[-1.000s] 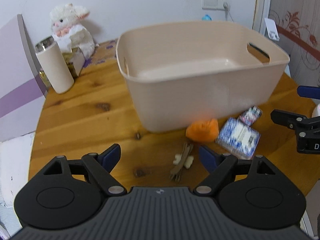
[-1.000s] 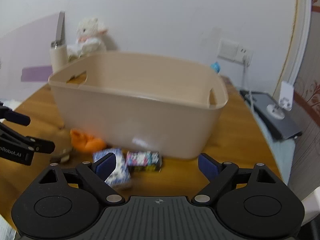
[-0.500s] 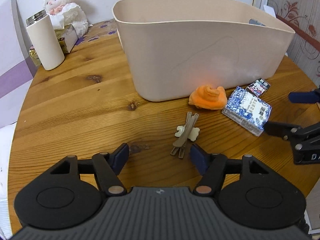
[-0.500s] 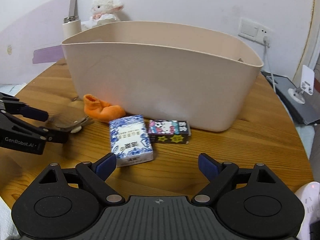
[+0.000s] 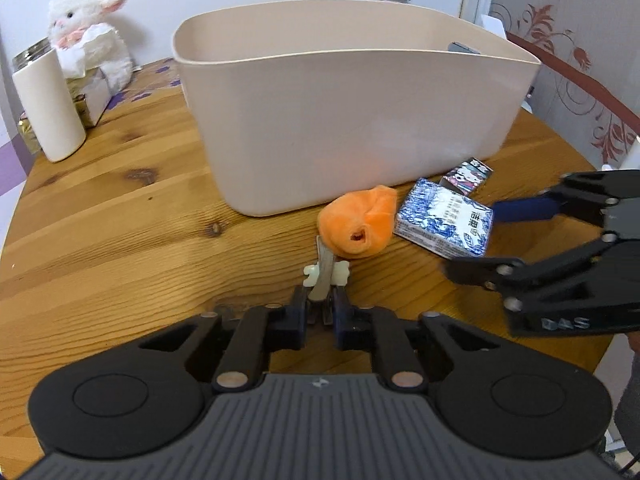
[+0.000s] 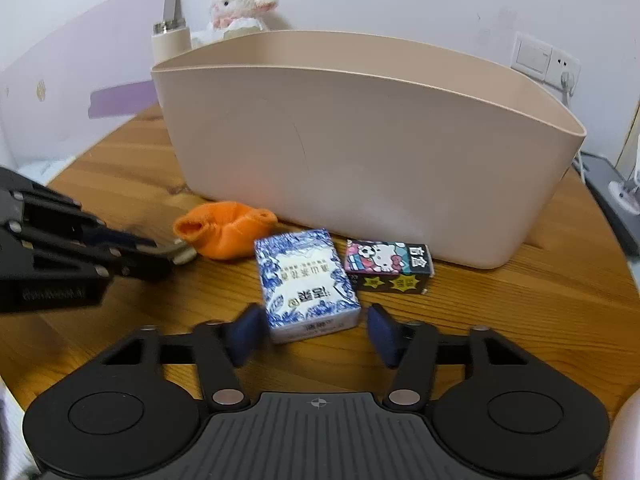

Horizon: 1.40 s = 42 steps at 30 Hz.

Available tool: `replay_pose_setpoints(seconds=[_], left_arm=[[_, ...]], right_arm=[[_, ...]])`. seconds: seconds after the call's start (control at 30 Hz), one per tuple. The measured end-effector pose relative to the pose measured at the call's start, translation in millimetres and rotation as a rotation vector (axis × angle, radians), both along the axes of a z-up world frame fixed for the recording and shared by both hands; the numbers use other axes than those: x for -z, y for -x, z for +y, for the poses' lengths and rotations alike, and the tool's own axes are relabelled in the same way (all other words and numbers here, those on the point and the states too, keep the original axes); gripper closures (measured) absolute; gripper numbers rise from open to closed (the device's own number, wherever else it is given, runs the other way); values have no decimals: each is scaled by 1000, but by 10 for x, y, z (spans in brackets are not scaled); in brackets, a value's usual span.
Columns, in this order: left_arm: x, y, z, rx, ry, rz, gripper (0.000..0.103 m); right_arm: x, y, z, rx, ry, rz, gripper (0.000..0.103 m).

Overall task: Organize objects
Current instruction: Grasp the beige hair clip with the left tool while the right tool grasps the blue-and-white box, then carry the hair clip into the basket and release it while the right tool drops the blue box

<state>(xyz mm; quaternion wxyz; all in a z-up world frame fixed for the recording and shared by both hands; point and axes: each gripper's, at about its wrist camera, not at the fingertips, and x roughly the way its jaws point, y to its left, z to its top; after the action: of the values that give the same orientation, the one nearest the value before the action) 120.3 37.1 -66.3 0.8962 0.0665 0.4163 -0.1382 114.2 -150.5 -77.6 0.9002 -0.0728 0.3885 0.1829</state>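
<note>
Wooden table point(image 5: 100, 216): beige bin point(image 5: 352, 120) at twelve o'clock; my left gripper point(image 5: 322, 314) clamps hair clip point(image 5: 325, 274) for binning; right gripper point(image 6: 312, 334) spread around tissue pack point(image 6: 306, 284).

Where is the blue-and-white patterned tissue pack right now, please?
In the right wrist view, the blue-and-white patterned tissue pack lies on the round wooden table between the right gripper's open fingers, right of the orange plush toy and left of the cartoon-printed box.

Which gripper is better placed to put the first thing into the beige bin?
Left. The left gripper is already shut on the hair clip, ready to lift to the bin. The right gripper is open, only straddling the blue tissue pack.
</note>
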Motion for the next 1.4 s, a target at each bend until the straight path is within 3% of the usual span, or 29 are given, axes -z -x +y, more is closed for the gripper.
replay_pose_setpoints(seconds=[0.3, 0.67, 1.27, 1.4], left_arm=[[-7, 6, 28, -38, -1, 23, 89], [-180, 183, 126, -74, -12, 20, 89], [-852, 415, 173, -109, 6, -132, 91], [-864, 367, 170, -116, -4, -127, 91]], right_arm=[[-77, 139, 14, -26, 14, -9, 59], [-349, 379, -115, -28, 10, -83, 59], [-660, 450, -232, 23, -35, -173, 59], [-661, 438, -226, 24, -39, -175, 59]])
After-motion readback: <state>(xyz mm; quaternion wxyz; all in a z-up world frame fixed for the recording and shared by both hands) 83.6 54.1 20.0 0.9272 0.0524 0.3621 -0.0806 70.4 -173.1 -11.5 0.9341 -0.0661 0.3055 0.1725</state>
